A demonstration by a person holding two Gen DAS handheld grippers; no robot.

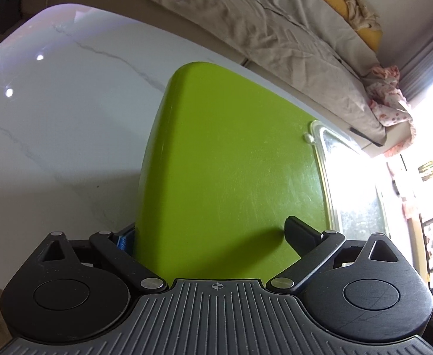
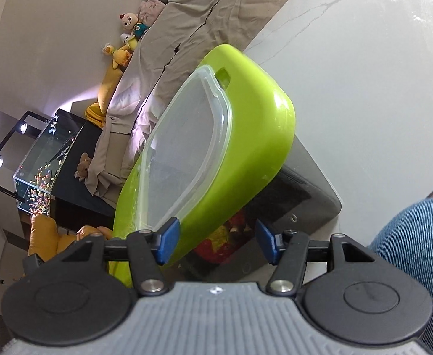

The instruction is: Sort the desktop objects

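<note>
A lime-green lunch box with a clear lid is tilted up over the white marble table. My left gripper is shut on its near end. One finger lies on the lid side and the blue pad is mostly hidden behind the bottom. In the right wrist view the lunch box leans over a dark grey tablet with a colourful screen. My right gripper stands open at the box's lower corner. Its left pad is against the box and the right pad is apart, over the tablet.
A sofa with a rumpled beige cover runs along the table's far edge, with plush toys on it. A lit fish tank stands beyond. Blue ribbed fabric of the person is at the right, near the table.
</note>
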